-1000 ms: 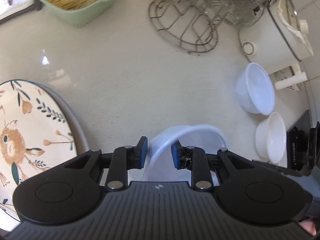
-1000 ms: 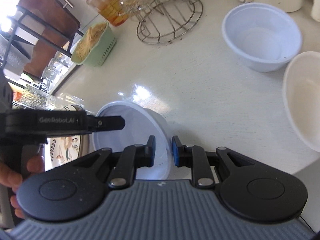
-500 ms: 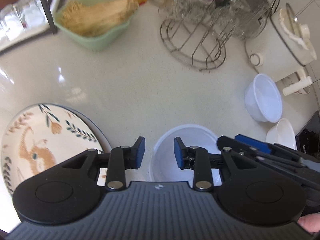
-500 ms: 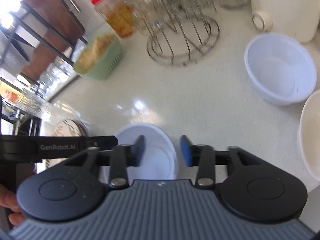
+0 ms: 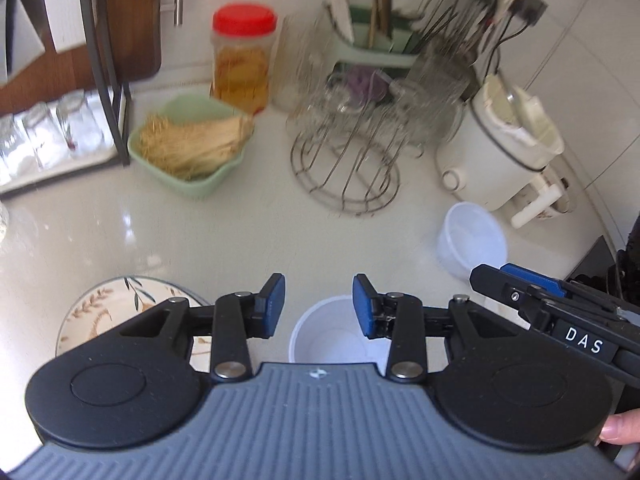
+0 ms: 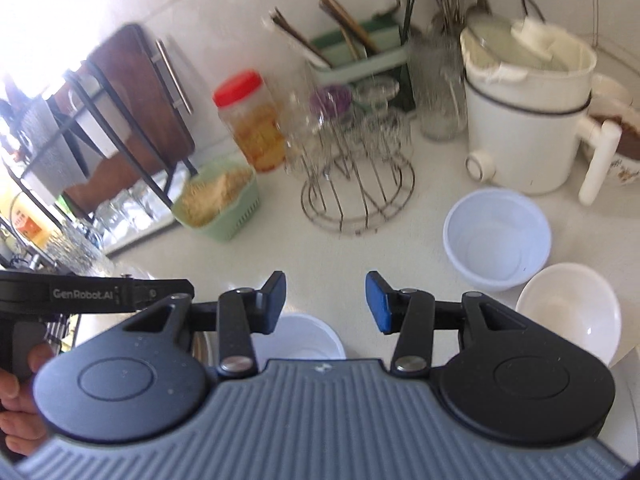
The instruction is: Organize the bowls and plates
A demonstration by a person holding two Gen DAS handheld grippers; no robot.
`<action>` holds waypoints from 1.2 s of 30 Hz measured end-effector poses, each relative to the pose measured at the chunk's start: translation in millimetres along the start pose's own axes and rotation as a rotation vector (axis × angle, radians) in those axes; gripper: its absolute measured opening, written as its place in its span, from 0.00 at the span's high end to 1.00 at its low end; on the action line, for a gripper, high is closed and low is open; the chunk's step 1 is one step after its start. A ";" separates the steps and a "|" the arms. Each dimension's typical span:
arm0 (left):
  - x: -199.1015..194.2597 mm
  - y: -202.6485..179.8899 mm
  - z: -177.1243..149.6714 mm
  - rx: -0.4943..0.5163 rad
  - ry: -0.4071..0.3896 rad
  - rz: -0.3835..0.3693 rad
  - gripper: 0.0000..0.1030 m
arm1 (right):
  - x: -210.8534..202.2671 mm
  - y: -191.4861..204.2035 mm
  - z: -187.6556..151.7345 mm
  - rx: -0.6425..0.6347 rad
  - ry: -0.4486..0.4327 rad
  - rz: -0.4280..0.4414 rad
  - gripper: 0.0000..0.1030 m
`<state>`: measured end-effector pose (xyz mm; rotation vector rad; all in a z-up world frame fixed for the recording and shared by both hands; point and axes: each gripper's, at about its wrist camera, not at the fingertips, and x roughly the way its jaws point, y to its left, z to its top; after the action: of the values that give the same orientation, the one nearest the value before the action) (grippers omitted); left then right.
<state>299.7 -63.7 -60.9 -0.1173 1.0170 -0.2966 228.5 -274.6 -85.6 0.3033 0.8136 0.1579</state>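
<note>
Sitting free on the table (image 5: pixel 120 240), white bowl (image 5: pixel 332 340) is just beside the patterned plate (image 5: pixel 104 308), below both grippers. Left gripper (image 5: pixel 318 306) and right gripper (image 6: pixel 326 302) have just been opening, nothing between the jaws. A second ago both pinched its rim; now both are lifted clear. Placement looks done; two more bowls (image 6: pixel 498 238) wait at right.
</note>
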 end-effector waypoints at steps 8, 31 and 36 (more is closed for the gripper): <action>-27.5 -13.5 -2.9 0.075 -0.079 -0.011 0.53 | -36.8 15.5 -1.2 -0.016 -0.118 -0.029 0.54; 0.9 -72.4 -5.7 0.253 -0.076 -0.087 0.24 | -63.2 -15.6 -26.7 0.035 -0.186 -0.201 0.54; 26.4 -87.3 -11.2 0.258 -0.024 -0.134 0.24 | -60.5 -37.7 -40.9 0.055 -0.177 -0.253 0.55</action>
<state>286.5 -154.4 -68.0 0.0448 0.9400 -0.5449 158.3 -317.2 -82.6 0.2594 0.6744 -0.1267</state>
